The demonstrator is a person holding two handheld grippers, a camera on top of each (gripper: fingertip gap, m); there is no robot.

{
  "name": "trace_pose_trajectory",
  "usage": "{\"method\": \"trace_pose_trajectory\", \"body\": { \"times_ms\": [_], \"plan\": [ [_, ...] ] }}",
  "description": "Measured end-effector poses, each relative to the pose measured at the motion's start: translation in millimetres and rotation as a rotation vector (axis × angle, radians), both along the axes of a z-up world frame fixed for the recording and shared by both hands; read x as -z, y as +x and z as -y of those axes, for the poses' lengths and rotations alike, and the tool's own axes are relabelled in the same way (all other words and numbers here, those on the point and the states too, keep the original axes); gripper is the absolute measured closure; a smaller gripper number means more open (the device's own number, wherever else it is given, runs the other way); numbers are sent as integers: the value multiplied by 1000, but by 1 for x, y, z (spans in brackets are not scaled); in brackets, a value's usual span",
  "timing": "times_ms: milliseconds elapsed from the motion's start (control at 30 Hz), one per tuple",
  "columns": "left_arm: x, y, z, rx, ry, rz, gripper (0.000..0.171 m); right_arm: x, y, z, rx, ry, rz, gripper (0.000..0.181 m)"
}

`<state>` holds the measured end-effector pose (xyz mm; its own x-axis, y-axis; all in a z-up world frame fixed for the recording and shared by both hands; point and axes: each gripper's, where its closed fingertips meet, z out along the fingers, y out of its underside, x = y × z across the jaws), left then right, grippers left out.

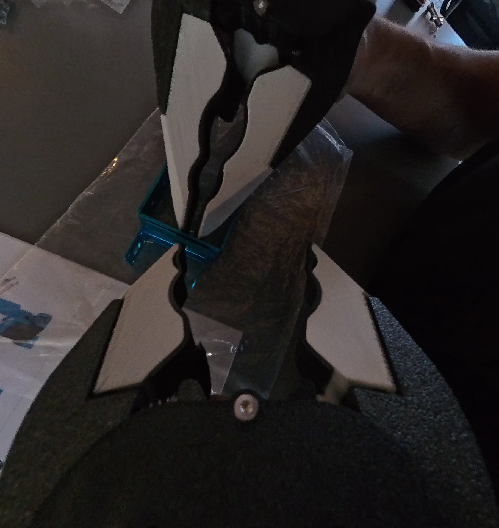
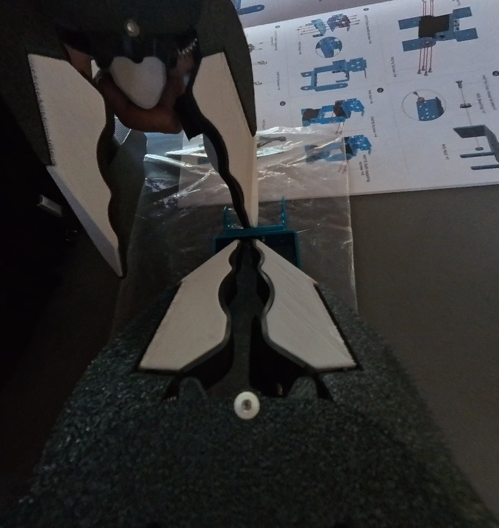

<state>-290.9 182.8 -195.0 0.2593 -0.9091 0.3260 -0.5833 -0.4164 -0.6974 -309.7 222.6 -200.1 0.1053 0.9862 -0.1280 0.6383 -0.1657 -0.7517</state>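
Right gripper point(image 2: 248, 243) pinched on the blue metal bracket point(image 2: 282, 243) resting on a clear plastic bag point(image 2: 314, 200). Left gripper point(image 1: 242, 251) spread wide, 1 finger point(image 1: 157, 300) touching the bracket. Advisable: steady it squarely.

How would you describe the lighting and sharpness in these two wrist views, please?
Left wrist view: dim, right side nearly black; the blue metal bracket glints, the plastic bag shows glare. Right wrist view: dim too, the instruction sheet brightest, edges bent by the wide-angle lens.
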Motion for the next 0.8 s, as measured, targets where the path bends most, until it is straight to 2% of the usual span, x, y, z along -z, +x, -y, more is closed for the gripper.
{"method": "trace_pose_trajectory", "body": {
  "times_ms": [233,300,433,600,800],
  "plan": [
    [1,0,-1,-1,-3,0,89,-2,1,2,-6,20,-4,171],
    [1,-1,-1,-3,-4,0,89,-5,8,-3,2,55,15,166],
    [-1,-1,0,0,4,-1,88,-11,17,-4,-20,82,61,167],
    [-1,-1,0,1,6,-2,88,8,13,0,-100,83,185,168],
    [-1,-1,1,-6,3,4,89,16,10,1,-132,40,210,171]
  ]
}}
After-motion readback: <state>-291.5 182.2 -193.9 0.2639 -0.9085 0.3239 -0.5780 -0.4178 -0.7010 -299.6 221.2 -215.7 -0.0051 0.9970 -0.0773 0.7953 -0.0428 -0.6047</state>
